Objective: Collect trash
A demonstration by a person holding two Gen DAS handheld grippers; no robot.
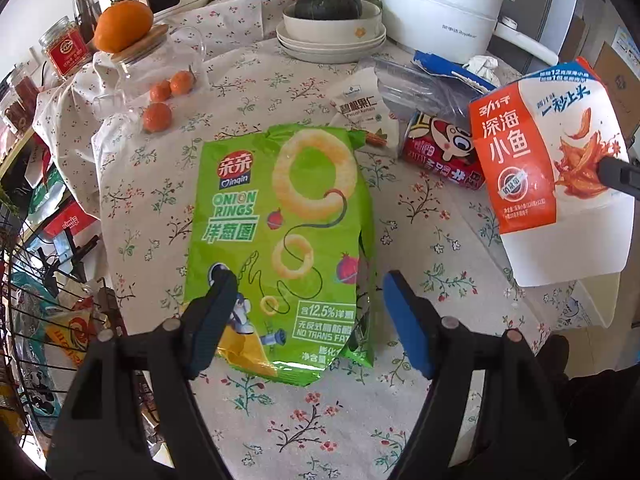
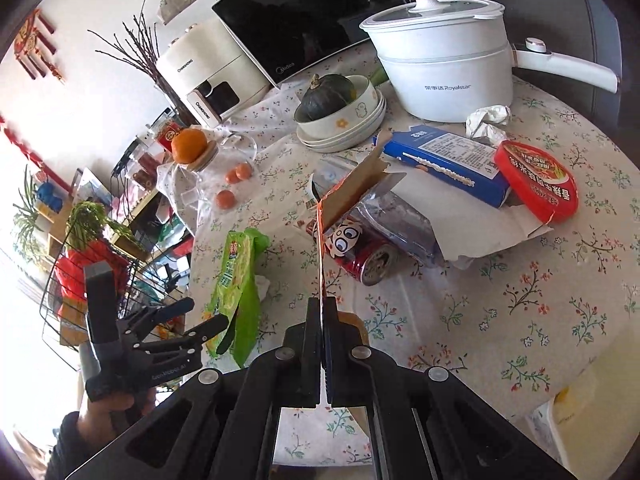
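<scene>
A green onion-rings bag (image 1: 284, 248) lies flat on the floral tablecloth (image 1: 312, 420). My left gripper (image 1: 306, 284) is open, its jaws either side of the bag's near end; it also shows in the right wrist view (image 2: 200, 314) beside the bag (image 2: 236, 292). My right gripper (image 2: 322, 304) is shut on an orange-and-white fish-snack box (image 1: 556, 172), held above the table and seen edge-on in the right wrist view (image 2: 348, 196). A red can (image 1: 440, 152) lies on its side behind the bag.
More trash lies at the back: a blue carton (image 2: 444, 160), a red noodle-cup lid (image 2: 538, 180), crumpled tissue (image 2: 488, 120), clear plastic (image 1: 424, 88) and a white nut packet (image 1: 364, 112). A wire basket (image 2: 96, 280) stands left of the table. White pot (image 2: 444, 64), pumpkin bowl (image 1: 328, 12), oranges (image 1: 160, 108).
</scene>
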